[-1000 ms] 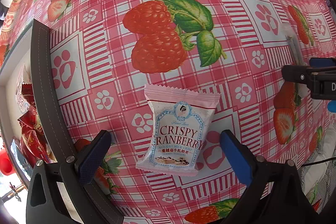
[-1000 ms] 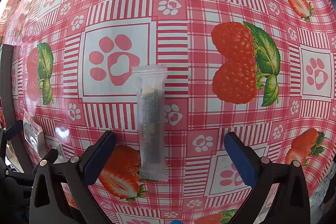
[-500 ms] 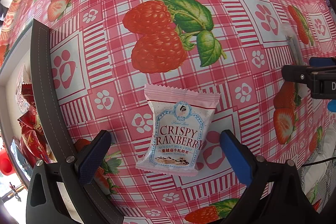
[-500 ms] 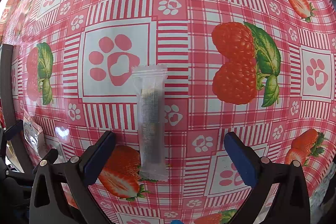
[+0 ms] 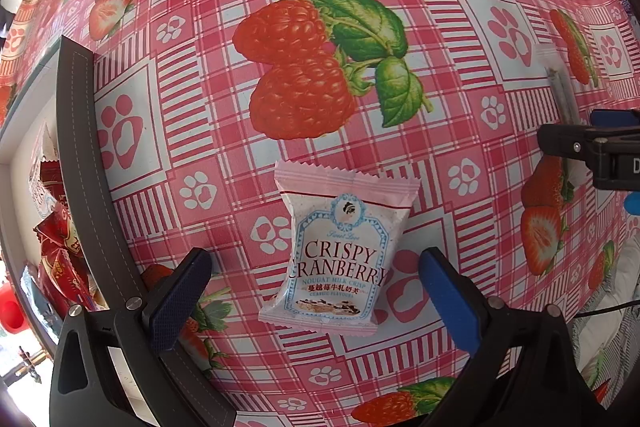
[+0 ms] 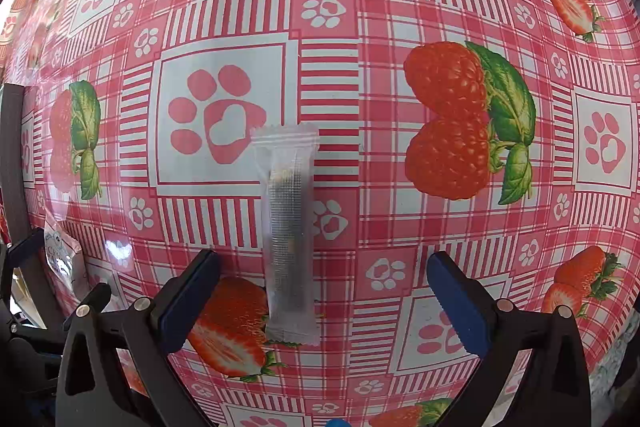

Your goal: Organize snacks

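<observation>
Bare tabletop (image 5: 224,155) lies ahead of both sets of fingers. The dark box wall (image 5: 76,131) blocks the left fingers' (image 5: 180,301) outer side; the right gripper (image 5: 592,155) stands opposite.

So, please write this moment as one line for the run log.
left gripper: open, around cranberry pack | right gripper: open, around clear stick pack | both packs flat on tablecloth

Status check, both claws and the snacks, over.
Left claw open, straddling cranberry packet flat on tablecloth. Right claw open over clear stick packet. Nothing between.
</observation>
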Action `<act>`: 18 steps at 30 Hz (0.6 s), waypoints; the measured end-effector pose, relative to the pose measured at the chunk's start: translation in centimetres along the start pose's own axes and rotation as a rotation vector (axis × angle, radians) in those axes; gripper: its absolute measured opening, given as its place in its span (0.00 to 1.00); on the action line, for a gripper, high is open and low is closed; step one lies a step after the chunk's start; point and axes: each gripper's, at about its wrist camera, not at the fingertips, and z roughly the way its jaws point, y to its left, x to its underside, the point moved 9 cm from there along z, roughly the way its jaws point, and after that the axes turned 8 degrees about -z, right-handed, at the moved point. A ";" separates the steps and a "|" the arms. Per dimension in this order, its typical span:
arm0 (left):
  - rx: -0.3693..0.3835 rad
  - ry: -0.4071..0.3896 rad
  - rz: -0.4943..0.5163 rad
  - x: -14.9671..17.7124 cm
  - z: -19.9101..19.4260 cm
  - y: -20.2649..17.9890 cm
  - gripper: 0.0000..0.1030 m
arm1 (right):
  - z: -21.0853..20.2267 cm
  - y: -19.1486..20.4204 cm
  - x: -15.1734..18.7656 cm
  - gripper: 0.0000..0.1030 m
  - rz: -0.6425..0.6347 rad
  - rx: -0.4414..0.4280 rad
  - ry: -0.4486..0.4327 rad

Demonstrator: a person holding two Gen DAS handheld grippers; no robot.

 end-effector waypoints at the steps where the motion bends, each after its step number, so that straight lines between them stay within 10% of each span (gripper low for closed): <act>1: 0.000 0.000 0.000 0.0 0.0 0.0 1.00 | 0.0 0.0 0.0 1.00 -0.001 0.000 0.002; 18: -0.002 0.003 -0.002 0.0 0.0 0.0 1.00 | 0.1 0.0 -0.1 1.00 -0.002 -0.001 0.009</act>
